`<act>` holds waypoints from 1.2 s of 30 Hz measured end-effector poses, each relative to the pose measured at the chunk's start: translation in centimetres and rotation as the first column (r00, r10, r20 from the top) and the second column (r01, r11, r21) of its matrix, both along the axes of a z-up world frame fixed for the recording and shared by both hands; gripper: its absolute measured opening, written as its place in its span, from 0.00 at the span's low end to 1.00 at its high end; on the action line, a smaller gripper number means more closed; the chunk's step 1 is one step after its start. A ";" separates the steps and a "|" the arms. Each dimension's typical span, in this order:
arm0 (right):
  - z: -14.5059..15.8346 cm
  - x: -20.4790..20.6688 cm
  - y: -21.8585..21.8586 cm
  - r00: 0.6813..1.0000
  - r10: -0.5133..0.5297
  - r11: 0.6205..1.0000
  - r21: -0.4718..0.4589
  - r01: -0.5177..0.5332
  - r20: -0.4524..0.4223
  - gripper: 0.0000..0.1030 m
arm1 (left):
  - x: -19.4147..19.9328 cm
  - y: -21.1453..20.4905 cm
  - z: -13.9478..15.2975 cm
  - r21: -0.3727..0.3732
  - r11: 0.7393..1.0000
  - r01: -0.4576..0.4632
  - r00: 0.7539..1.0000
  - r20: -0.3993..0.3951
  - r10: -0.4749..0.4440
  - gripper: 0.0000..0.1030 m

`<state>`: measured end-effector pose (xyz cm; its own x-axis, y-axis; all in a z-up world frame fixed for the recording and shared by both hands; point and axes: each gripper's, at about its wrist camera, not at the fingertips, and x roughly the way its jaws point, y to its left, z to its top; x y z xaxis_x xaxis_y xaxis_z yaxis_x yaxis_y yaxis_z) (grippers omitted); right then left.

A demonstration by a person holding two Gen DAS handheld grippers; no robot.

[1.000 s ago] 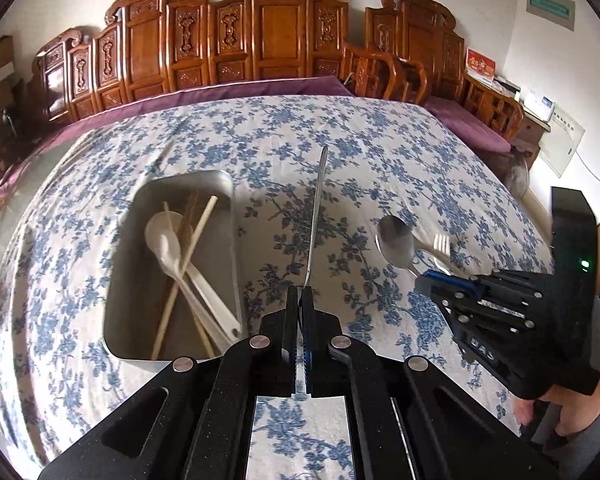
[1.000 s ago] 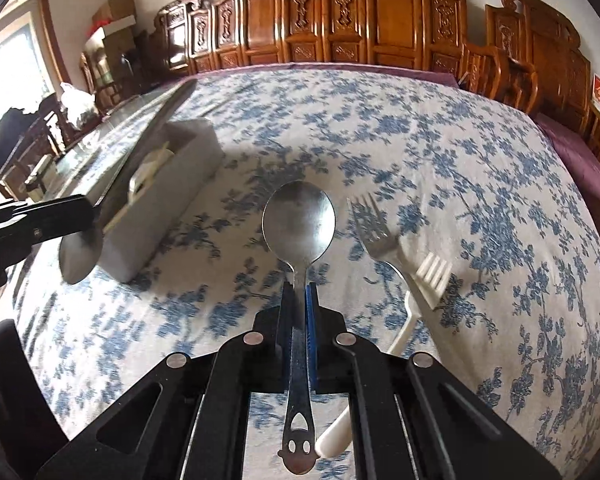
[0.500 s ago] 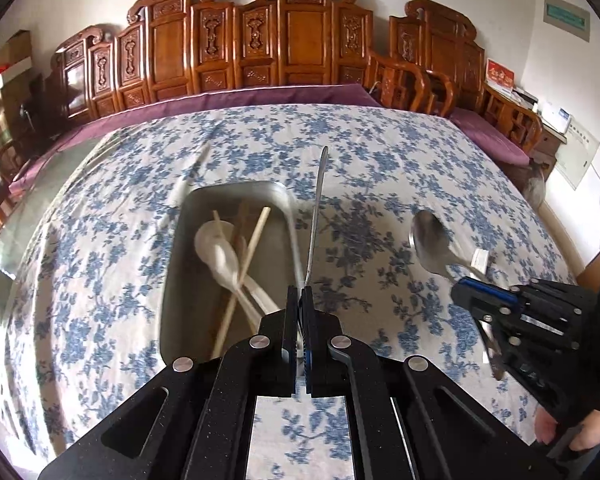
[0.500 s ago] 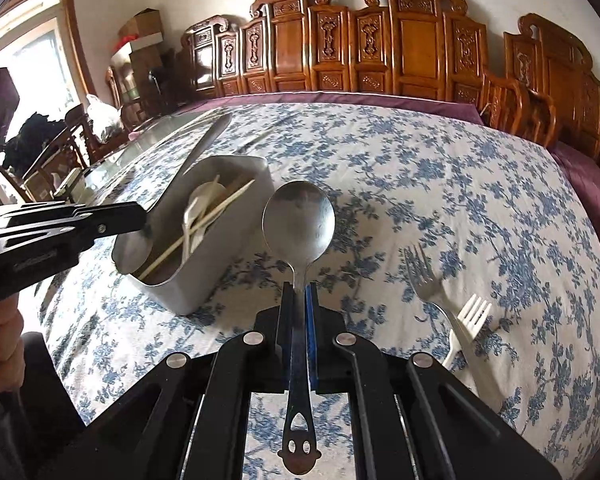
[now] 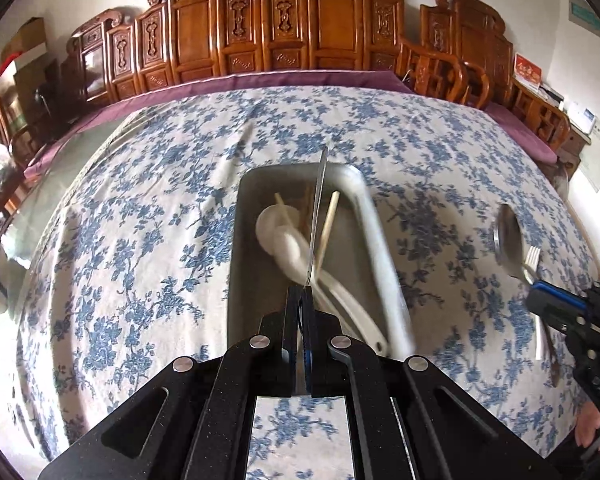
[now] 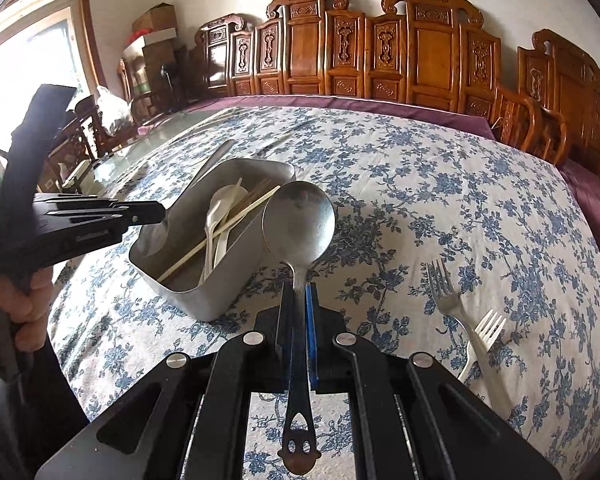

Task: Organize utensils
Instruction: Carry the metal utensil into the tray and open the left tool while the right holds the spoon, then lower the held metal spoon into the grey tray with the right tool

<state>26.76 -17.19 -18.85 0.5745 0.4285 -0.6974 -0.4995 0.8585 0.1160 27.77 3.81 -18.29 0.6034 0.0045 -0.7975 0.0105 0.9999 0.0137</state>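
Utensils: two metal spoons are held in the grippers, two forks lie on the cloth, the others lie in the metal tray.
Left gripper: fingers pressed together on the handle of a metal spoon, seen edge-on; the spoon points away over the tray's inside. From the right wrist view its bowl sits at the tray's left near corner and its handle runs far over the left rim.
Right gripper: fingers pinched tight on the neck of a large metal spoon, bowl up and facing the camera, handle end with cut-outs sticking out toward the camera. The spoon is held off the cloth, just right of the tray.
Metal tray contents: white plastic spoons and pale wooden chopsticks lying crosswise, some ends resting on the rim.
Metal fork: flat on the cloth, right of the right gripper, tines pointing far.
White plastic fork: flat beside the metal fork, crossing its handle.
Tablecloth: white with blue flowers, covering the table.
Carved wooden chairs: lined along the far wall.
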 end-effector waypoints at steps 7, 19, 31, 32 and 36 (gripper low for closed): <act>-0.1 -0.3 0.6 1.000 0.004 1.000 -0.022 -0.004 -0.002 0.07 | 1.2 1.0 -1.4 0.009 1.000 -0.001 1.000 -0.025 0.001 0.01; -1.1 -0.2 1.7 1.000 0.007 0.998 -0.064 -0.008 -0.016 0.07 | 2.6 1.3 -2.9 0.006 1.000 0.023 0.998 -0.062 -0.022 0.03; -0.2 0.0 3.3 1.000 0.006 0.999 -0.043 -0.007 -0.017 0.07 | 0.8 2.9 -0.2 0.007 0.999 0.044 0.998 -0.038 -0.044 0.22; -0.1 0.0 3.6 1.000 0.008 0.999 -0.040 -0.008 -0.017 0.07 | 0.6 3.0 0.1 0.009 0.999 0.046 0.998 -0.034 -0.046 0.25; 0.4 0.1 5.1 1.000 0.021 0.999 -0.034 -0.021 -0.014 0.07 | -0.9 4.1 1.7 0.014 0.998 0.053 0.999 -0.011 -0.053 0.42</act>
<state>26.84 -12.06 -18.48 0.5560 0.4160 -0.7196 -0.5161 0.8514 0.0934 26.83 7.89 -16.55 0.5944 -0.0163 -0.8040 0.0640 0.9976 0.0271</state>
